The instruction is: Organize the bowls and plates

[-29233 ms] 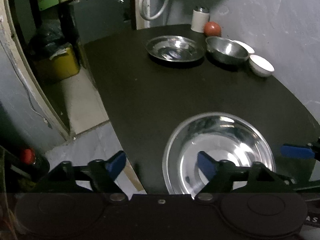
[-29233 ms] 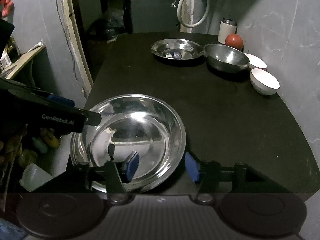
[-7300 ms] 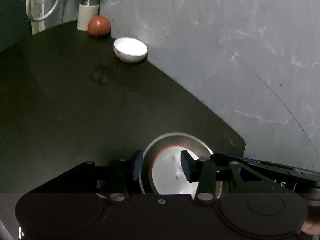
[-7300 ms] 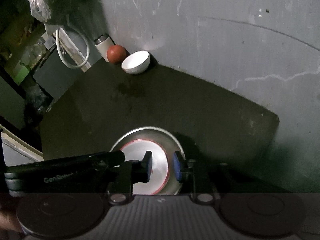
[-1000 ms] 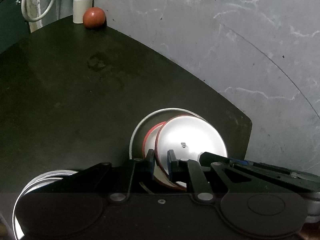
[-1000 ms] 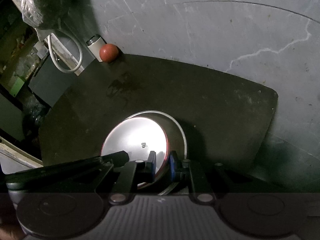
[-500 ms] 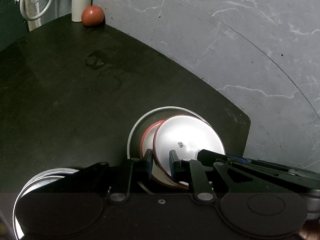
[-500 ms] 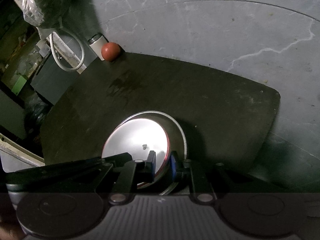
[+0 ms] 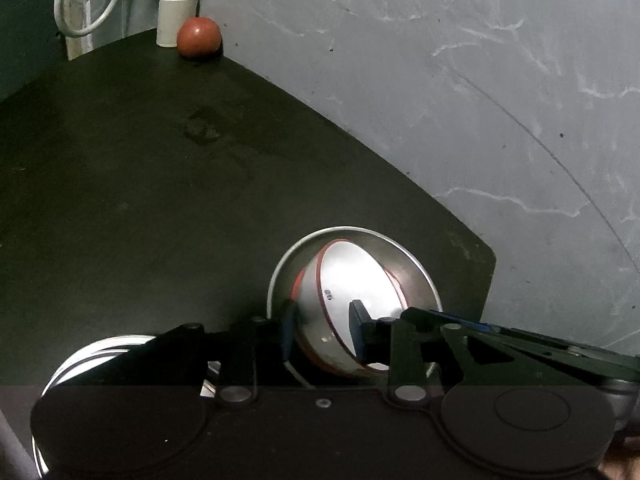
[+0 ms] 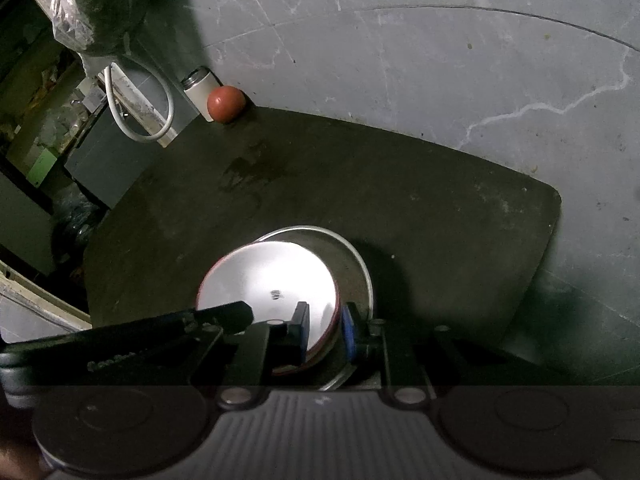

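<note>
A white bowl with a red rim (image 9: pixel 352 280) sits nested in another white bowl inside a steel bowl (image 9: pixel 416 268) near the table's right edge. It also shows in the right wrist view (image 10: pixel 268 276), inside the steel bowl (image 10: pixel 360 264). My left gripper (image 9: pixel 322 332) is open, its fingers either side of the near rim of the white bowls. My right gripper (image 10: pixel 324 330) is open a little, its fingers straddling the bowl's rim on the other side.
Stacked steel plates (image 9: pixel 108 348) lie at the near left. A red ball (image 9: pixel 199 37) and a white canister (image 9: pixel 177 14) stand at the far corner by the grey wall (image 9: pixel 460 80). The dark table (image 9: pixel 160 184) ends close to the right of the bowls.
Both grippers have opened off the white bowl's rim. The bowl has dropped deeper into the bowl below it.
</note>
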### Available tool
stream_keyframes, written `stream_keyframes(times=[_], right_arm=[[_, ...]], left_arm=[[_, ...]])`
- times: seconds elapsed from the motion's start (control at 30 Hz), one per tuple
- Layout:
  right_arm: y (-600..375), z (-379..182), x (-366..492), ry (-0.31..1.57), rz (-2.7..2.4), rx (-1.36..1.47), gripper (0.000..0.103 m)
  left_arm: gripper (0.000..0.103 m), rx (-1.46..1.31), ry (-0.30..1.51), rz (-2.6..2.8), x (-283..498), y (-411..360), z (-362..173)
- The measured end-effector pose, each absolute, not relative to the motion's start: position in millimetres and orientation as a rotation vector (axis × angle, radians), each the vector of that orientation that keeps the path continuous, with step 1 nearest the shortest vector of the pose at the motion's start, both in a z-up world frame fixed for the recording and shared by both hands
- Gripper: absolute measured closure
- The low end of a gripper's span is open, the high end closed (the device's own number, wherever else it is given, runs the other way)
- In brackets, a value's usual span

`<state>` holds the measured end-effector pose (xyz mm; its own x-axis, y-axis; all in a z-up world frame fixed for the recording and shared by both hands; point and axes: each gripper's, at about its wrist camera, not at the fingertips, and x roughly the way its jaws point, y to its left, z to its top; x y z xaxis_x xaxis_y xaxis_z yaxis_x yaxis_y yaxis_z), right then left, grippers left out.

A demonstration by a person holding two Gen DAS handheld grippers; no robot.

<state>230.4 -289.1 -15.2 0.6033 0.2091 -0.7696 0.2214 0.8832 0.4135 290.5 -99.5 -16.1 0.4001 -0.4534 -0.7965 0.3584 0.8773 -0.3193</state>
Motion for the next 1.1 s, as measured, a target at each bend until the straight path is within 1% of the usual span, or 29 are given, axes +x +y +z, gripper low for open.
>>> stream_keyframes(times=[0.13, 0.2, 0.23, 0.27, 0.3, 0.37, 0.4, 0.43, 0.47, 0.5, 0.53, 0.6, 0.63, 0.67, 0.7, 0.73, 0.77, 0.8, 1.1], right_arm=[[-288, -14, 229, 0.934, -0.004, 0.500, 0.082], [-287, -13, 229, 0.934, -0.003, 0.497, 0.081], [-287, -11, 228, 0.931, 0.000, 0.493, 0.080], [-287, -10, 227, 0.927, 0.002, 0.488, 0.076], [-288, -8, 226, 0.923, 0.004, 0.482, 0.071], [-289, -4, 224, 0.917, 0.004, 0.472, 0.068], [-290, -2, 223, 0.913, 0.008, 0.470, 0.062], [-291, 0, 222, 0.911, 0.011, 0.467, 0.058], [-292, 2, 222, 0.908, 0.013, 0.462, 0.049], [-294, 4, 222, 0.905, 0.017, 0.457, 0.042], [-296, 6, 221, 0.903, 0.023, 0.453, 0.039], [-300, 10, 220, 0.902, 0.044, 0.447, 0.026], [-302, 12, 219, 0.901, 0.051, 0.446, 0.023], [-304, 13, 219, 0.902, 0.057, 0.445, 0.016], [-305, 14, 220, 0.903, 0.065, 0.445, 0.011], [-307, 15, 221, 0.904, 0.077, 0.448, 0.008], [-308, 17, 221, 0.903, 0.087, 0.449, 0.002], [-309, 18, 222, 0.903, 0.097, 0.447, 0.000], [-317, 26, 227, 0.910, 0.120, 0.372, 0.000]], left_arm=[[0.073, -0.125, 1.033, -0.512, 287, -94, -13], [0.069, -0.150, 1.018, -0.508, 285, -89, -9], [0.065, -0.164, 1.007, -0.506, 283, -86, -7], [0.060, -0.175, 0.998, -0.504, 282, -82, -5], [0.057, -0.184, 0.989, -0.498, 282, -78, -2], [0.047, -0.191, 0.971, -0.484, 280, -72, 2], [0.044, -0.194, 0.965, -0.475, 280, -69, 4], [0.036, -0.196, 0.960, -0.466, 280, -66, 6], [0.029, -0.198, 0.954, -0.457, 280, -64, 8], [0.026, -0.199, 0.950, -0.451, 280, -62, 9], [0.023, -0.203, 0.947, -0.445, 281, -59, 11], [0.015, -0.214, 0.946, -0.437, 283, -54, 14], [0.007, -0.221, 0.944, -0.433, 283, -53, 15], [0.001, -0.227, 0.940, -0.430, 284, -51, 16], [0.001, -0.231, 0.935, -0.427, 284, -50, 18], [0.001, -0.235, 0.933, -0.423, 285, -49, 19], [0.001, -0.238, 0.939, -0.416, 286, -48, 20], [0.001, -0.238, 0.944, -0.408, 287, -48, 21], [0.001, -0.201, 0.952, -0.367, 289, -50, 18]])
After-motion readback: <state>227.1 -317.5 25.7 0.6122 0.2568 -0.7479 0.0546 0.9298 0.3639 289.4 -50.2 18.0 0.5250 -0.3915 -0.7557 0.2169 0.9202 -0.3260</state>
